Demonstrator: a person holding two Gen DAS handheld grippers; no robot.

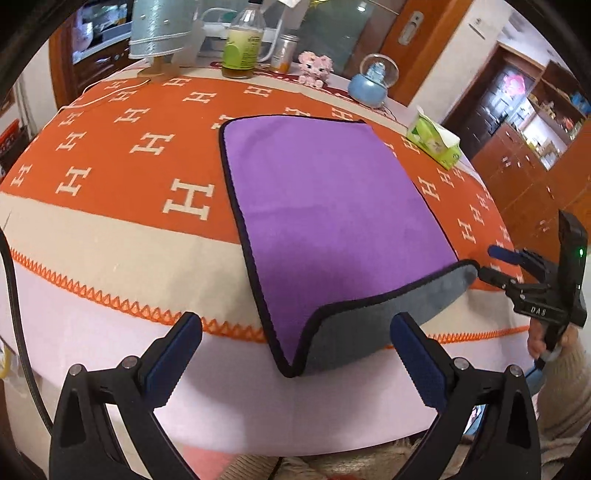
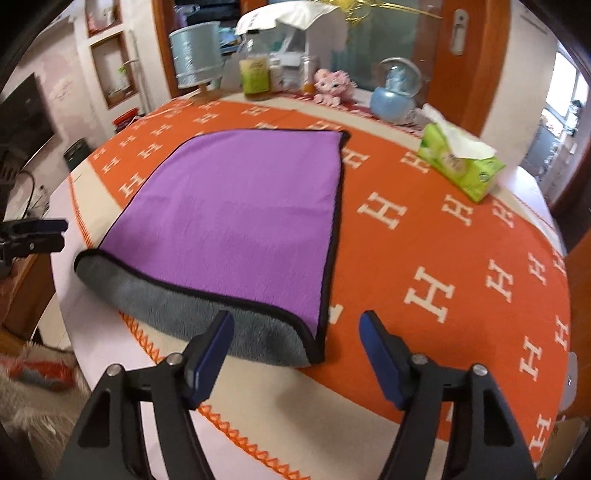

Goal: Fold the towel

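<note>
A purple towel (image 1: 325,206) with a black hem lies flat on the orange H-patterned tablecloth (image 1: 122,162). Its near edge is turned up and shows the grey underside (image 1: 373,321). My left gripper (image 1: 295,354) is open, its jaws on either side of the towel's near left corner, just short of it. My right gripper (image 2: 295,354) is open, just short of the towel's (image 2: 240,221) near right corner, where the grey underside (image 2: 192,306) shows. The right gripper also shows in the left wrist view (image 1: 491,264), open beside the towel's right end. The left gripper shows at the left edge of the right wrist view (image 2: 55,232).
At the table's far side stand a pale blue thread cone (image 1: 162,29), a bottle of yellow liquid (image 1: 243,44), a pink toy (image 1: 314,68), a blue snow globe (image 1: 373,79) and a green tissue pack (image 1: 436,140). A white cord (image 1: 103,98) lies at far left. Wooden cabinets (image 1: 524,166) stand right.
</note>
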